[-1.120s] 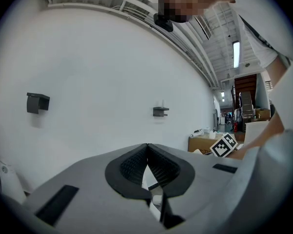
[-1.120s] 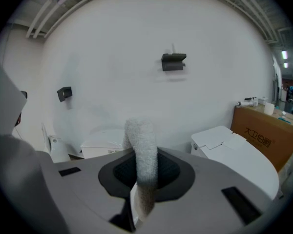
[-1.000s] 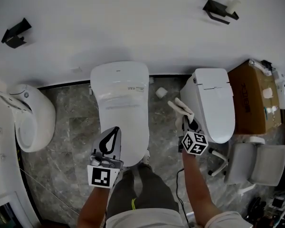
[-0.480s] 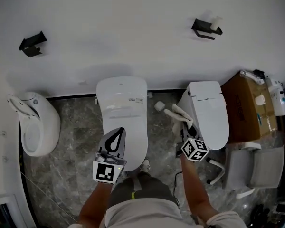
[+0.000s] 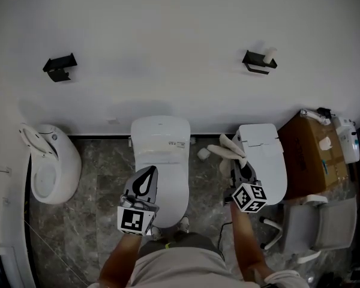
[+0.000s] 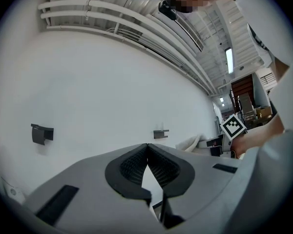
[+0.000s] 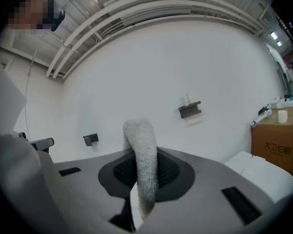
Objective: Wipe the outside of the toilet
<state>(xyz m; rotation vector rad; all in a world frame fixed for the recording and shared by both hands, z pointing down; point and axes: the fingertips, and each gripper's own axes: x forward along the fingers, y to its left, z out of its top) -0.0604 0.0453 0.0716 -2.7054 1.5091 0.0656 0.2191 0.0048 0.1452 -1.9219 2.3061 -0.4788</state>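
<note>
A white wall [image 5: 168, 53] and grey marble floor [image 5: 102, 185], with two closed toilets side by side.

In the head view, the middle toilet [image 5: 160, 155] stands at the centre, and the right toilet [image 5: 265, 161] is at 3 o'clock from it. A white fixture [image 5: 51, 170] is at 9 o'clock, and a cardboard box [image 5: 315, 152] is farther out at 3 o'clock. Two dark brackets [image 5: 60, 66] hang on the wall at 12 o'clock. The left gripper [image 5: 149, 171] hovers over the middle toilet's lid with its jaws closed tip to tip on nothing. The right gripper [image 5: 240, 164] has its jaws clamped on a pale cloth [image 5: 228, 149], which sits just beside the right toilet's 9 o'clock side. Whether the cloth touches the toilet cannot be told.
</note>
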